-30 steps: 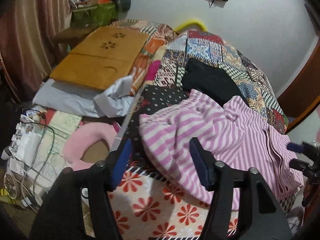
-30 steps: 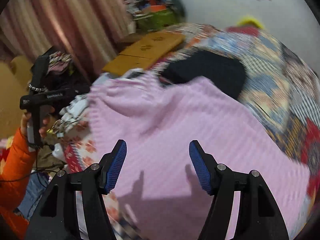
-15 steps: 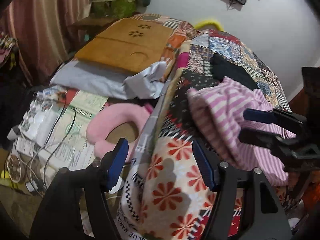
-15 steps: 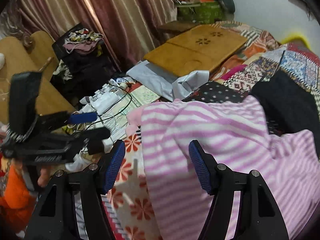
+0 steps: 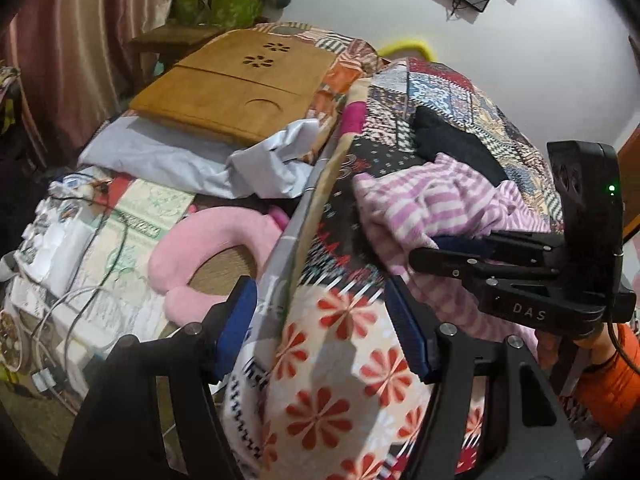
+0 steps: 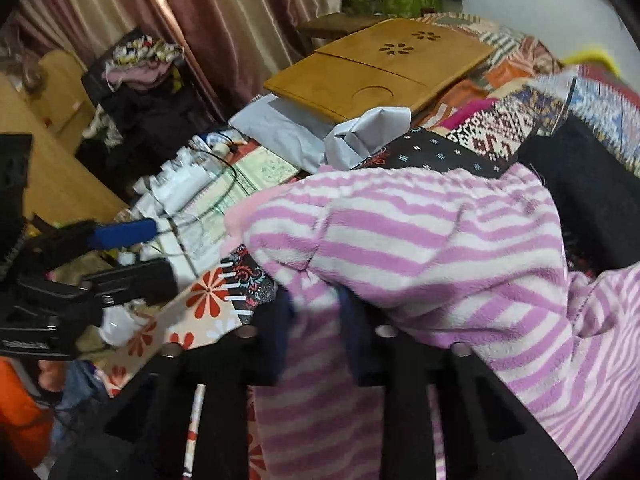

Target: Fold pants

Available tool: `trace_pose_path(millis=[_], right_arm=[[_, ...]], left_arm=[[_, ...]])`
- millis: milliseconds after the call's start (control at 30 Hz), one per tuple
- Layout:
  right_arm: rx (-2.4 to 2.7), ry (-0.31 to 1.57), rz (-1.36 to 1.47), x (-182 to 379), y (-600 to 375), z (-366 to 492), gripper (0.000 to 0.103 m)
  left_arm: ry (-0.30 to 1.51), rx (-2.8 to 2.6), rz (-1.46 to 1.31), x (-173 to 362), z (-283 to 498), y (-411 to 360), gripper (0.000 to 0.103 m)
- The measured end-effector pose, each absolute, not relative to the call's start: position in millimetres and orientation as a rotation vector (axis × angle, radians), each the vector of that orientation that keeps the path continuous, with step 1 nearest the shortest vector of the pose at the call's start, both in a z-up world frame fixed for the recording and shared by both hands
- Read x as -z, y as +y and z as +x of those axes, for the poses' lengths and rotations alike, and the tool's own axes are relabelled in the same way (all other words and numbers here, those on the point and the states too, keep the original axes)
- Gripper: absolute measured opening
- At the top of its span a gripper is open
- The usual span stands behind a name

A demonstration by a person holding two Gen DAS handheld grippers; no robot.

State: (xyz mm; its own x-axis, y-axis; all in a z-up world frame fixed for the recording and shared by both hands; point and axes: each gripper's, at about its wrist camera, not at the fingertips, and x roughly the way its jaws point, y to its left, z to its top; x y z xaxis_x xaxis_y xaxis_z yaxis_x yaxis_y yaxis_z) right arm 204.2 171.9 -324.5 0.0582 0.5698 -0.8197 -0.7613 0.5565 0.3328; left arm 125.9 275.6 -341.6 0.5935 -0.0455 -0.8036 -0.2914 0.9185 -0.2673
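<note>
Right gripper point(image 6: 316, 316): clenched on a fold of the pants point(image 6: 420, 248); both blue pads are pressed into the striped fleece.
Left gripper point(image 5: 324, 328): released, fingers spread wide with nothing between them.
Pants: bunched on the bed, ahead of and to the right of the left gripper, lying against the black garment point(image 5: 452, 144) beyond.
Floral blanket point(image 5: 332, 380): directly below the left gripper.
Pink neck pillow point(image 5: 208, 248): ahead-left of the left gripper.
</note>
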Motion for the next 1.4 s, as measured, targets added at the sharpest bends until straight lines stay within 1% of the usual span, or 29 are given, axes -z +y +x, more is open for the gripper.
trace_pose_path(millis=[33, 100, 200, 300, 433, 500, 533, 667, 700, 800, 867, 933, 1133, 1300, 1367, 1400], right_arm=[[-1.023, 1.126, -0.189, 323.1, 169.2, 206.8, 0.011], [-1.015, 1.099, -0.181, 316.6, 163.2, 208.8, 0.010], [-0.999, 1.053, -0.170, 303.9, 152.6, 213.2, 0.009], [-0.971, 1.011, -0.166, 293.9, 142.9, 219.1, 0.008], [-0.960, 1.001, -0.152, 289.9, 133.6, 225.1, 0.008], [-0.959, 1.000, -0.155, 290.6, 132.9, 225.8, 0.008], [-0.959, 0.998, -0.156, 290.7, 132.6, 226.2, 0.008], [-0.969, 1.008, -0.135, 289.7, 128.8, 229.5, 0.008], [-0.973, 1.016, -0.128, 288.9, 127.4, 230.4, 0.008], [-0.989, 1.032, -0.112, 287.0, 124.1, 230.1, 0.009], [-1.011, 1.048, -0.094, 285.5, 123.7, 226.9, 0.015], [-1.034, 1.054, -0.090, 284.0, 125.2, 222.6, 0.023], [-1.146, 1.078, -0.119, 281.7, 140.3, 193.5, 0.025], [-1.213, 1.128, -0.195, 299.2, 157.4, 164.1, 0.027], [-1.222, 1.146, -0.221, 308.3, 163.0, 157.7, 0.029], [-1.223, 1.153, -0.231, 313.0, 166.0, 155.5, 0.033]], left_arm=[[0.933, -0.133, -0.399, 342.0, 131.4, 275.1, 0.066], [0.934, -0.104, -0.404, 342.3, 143.8, 272.8, 0.061], [0.948, -0.057, -0.418, 345.7, 167.1, 269.7, 0.055], [0.975, -0.013, -0.453, 352.6, 192.3, 268.3, 0.051], [1.014, 0.003, -0.463, 363.6, 226.6, 268.1, 0.045], [1.033, 0.009, -0.471, 370.3, 237.4, 267.8, 0.030], [1.038, 0.013, -0.470, 373.0, 241.7, 267.1, 0.030], [1.018, -0.001, -0.459, 372.9, 243.7, 264.3, 0.010], [1.013, 0.004, -0.470, 371.9, 240.9, 264.4, 0.007], [0.998, -0.008, -0.471, 366.1, 229.3, 264.9, 0.005], [0.976, -0.032, -0.452, 358.3, 212.0, 261.7, 0.005], [0.958, -0.045, -0.446, 352.9, 197.3, 259.5, 0.005], [0.932, -0.113, -0.510, 349.2, 137.7, 254.3, 0.005], [0.934, -0.152, -0.609, 358.6, 97.3, 251.7, 0.005], [0.935, -0.159, -0.614, 361.5, 90.2, 250.9, 0.005], [0.937, -0.159, -0.615, 363.1, 89.0, 250.8, 0.006]])
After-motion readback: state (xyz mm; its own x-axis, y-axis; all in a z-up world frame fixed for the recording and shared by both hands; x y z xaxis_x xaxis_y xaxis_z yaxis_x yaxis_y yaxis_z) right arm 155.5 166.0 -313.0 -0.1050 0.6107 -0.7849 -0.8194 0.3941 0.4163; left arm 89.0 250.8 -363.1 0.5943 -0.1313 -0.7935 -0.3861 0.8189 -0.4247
